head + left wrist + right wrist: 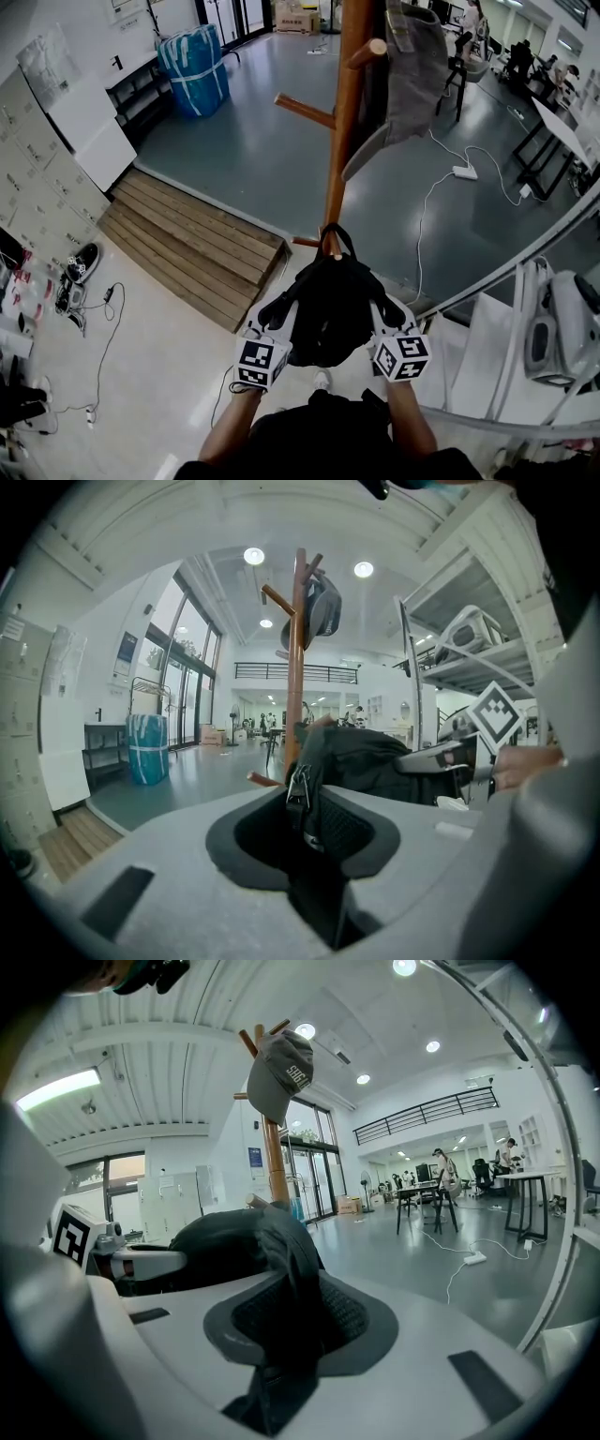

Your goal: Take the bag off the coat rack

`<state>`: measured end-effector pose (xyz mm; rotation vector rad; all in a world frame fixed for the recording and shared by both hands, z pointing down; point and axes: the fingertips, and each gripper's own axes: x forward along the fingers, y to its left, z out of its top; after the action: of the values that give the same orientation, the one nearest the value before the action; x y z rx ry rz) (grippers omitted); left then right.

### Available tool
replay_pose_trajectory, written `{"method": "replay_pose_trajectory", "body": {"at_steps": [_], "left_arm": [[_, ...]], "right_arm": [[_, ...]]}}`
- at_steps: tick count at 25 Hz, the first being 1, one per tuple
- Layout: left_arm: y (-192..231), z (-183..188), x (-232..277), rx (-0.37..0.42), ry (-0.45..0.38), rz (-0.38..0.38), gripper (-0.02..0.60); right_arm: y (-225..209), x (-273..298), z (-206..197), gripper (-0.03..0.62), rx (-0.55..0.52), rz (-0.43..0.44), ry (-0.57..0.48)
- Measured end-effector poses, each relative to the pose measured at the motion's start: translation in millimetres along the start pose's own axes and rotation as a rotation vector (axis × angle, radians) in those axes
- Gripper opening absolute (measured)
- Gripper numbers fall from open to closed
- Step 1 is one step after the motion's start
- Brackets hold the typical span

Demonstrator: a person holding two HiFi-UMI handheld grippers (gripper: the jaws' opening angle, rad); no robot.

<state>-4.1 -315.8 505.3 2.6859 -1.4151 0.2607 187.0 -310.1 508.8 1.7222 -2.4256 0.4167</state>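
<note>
A black bag (330, 309) hangs in front of the wooden coat rack (337, 141). Its top handle loop (334, 232) arches over the tip of a low peg (330, 247). My left gripper (284, 312) is shut on the bag's left side; in the left gripper view (305, 808) a black strap with a metal buckle (299, 786) is pinched between the jaws. My right gripper (378, 312) is shut on the right side, where a black strap (281, 1269) fills its jaws (289, 1321). Each gripper view shows the bag (370, 761) (211, 1241) and the other gripper beyond it.
A grey cap (412, 66) hangs on an upper peg of the rack. A wooden step (187, 244) lies to the left. A blue wrapped bundle (194, 67) stands far left. White shelving (553, 319) is close on the right, and a cable with a power strip (464, 172) crosses the floor.
</note>
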Motion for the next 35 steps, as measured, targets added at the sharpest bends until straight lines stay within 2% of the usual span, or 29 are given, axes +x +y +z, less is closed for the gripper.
{"method": "replay_pose_trajectory", "body": {"at_steps": [6, 12, 27, 35], "left_arm": [[0, -1, -5, -0.013, -0.016, -0.003, 0.091], [1, -1, -15, -0.062, -0.039, 0.019, 0.091], [3, 4, -49, -0.042, -0.063, 0.027, 0.091], [5, 5, -89, -0.043, -0.074, 0.011, 0.091]], "right_arm": [[-2, -3, -1, 0.086, -0.015, 0.006, -0.019], [4, -6, 0, 0.086, -0.036, 0.034, -0.044], [31, -24, 5, 0.086, -0.03, 0.05, -0.059], [66, -47, 4, 0.086, -0.035, 0.038, -0.069]]}}
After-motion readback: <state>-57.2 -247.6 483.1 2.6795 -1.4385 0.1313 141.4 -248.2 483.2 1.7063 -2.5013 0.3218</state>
